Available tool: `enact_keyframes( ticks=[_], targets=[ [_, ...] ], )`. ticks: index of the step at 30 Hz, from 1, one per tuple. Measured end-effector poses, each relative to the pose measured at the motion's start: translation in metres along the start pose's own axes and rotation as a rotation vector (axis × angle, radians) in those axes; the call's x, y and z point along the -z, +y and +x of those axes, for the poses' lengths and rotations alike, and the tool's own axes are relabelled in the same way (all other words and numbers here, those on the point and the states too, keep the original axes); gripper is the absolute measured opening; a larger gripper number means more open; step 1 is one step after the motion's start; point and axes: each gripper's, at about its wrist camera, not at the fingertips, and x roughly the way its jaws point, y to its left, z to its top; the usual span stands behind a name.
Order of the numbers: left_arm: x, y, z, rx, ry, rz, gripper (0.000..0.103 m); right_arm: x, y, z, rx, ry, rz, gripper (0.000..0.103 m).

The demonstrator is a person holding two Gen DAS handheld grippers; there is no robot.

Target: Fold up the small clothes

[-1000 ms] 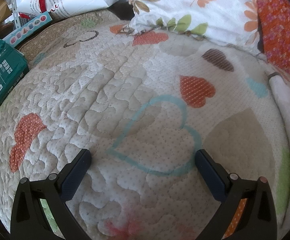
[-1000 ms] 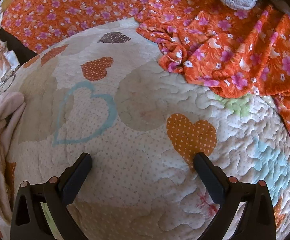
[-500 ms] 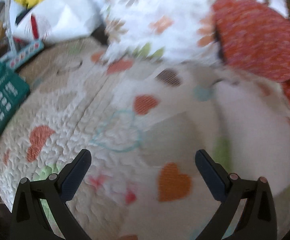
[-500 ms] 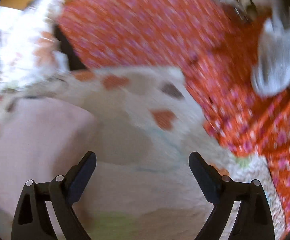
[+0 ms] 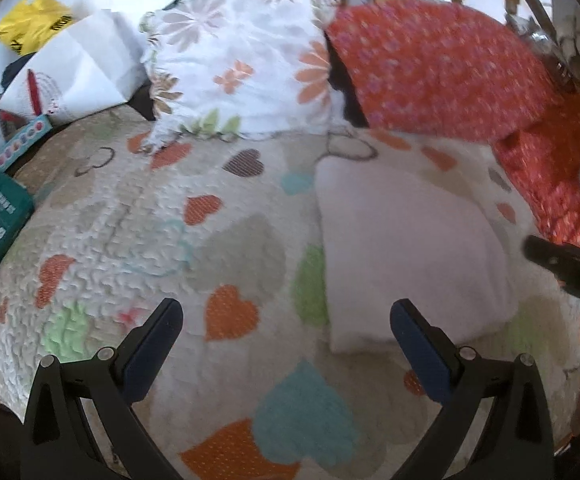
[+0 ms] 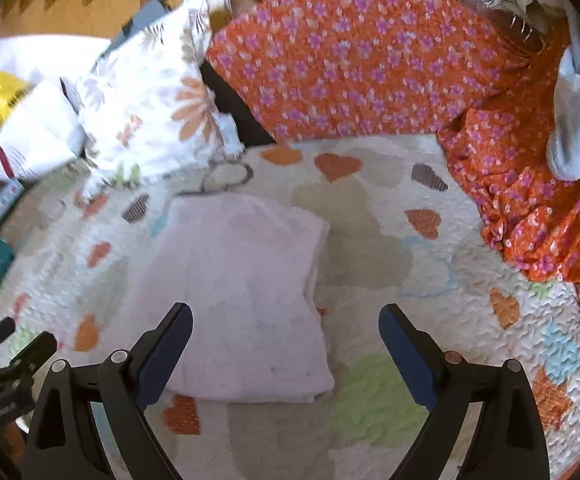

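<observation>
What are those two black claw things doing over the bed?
A person is folding small clothes with a gripper in each hand. The pale pink garment lies folded on the heart-patterned quilt. The left gripper and right gripper are both open, holding nothing, above the quilt.
</observation>
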Motion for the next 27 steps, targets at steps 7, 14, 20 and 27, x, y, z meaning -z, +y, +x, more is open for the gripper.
enact_keyframes(
  ticks=[7, 14, 20, 27],
  targets=[
    [0.009, -0.011, 0.019, 0.016, 0.044, 0.069, 0.103, 0.014, -0.016, 0.031, -0.026, 0.088, 0.06, 0.097],
    [0.017, -0.014, 0.038, 0.058, 0.139, 0.065, 0.103, 0.018, -0.022, 0.047, -0.018, 0.119, 0.065, 0.097],
    [0.019, -0.015, 0.042, 0.048, 0.156, 0.07, 0.103, 0.019, -0.013, 0.049, -0.003, 0.115, 0.009, 0.097],
    [0.021, -0.011, 0.046, 0.048, 0.175, 0.062, 0.103, 0.02, -0.007, 0.045, 0.013, 0.095, -0.032, 0.097]
  ],
)
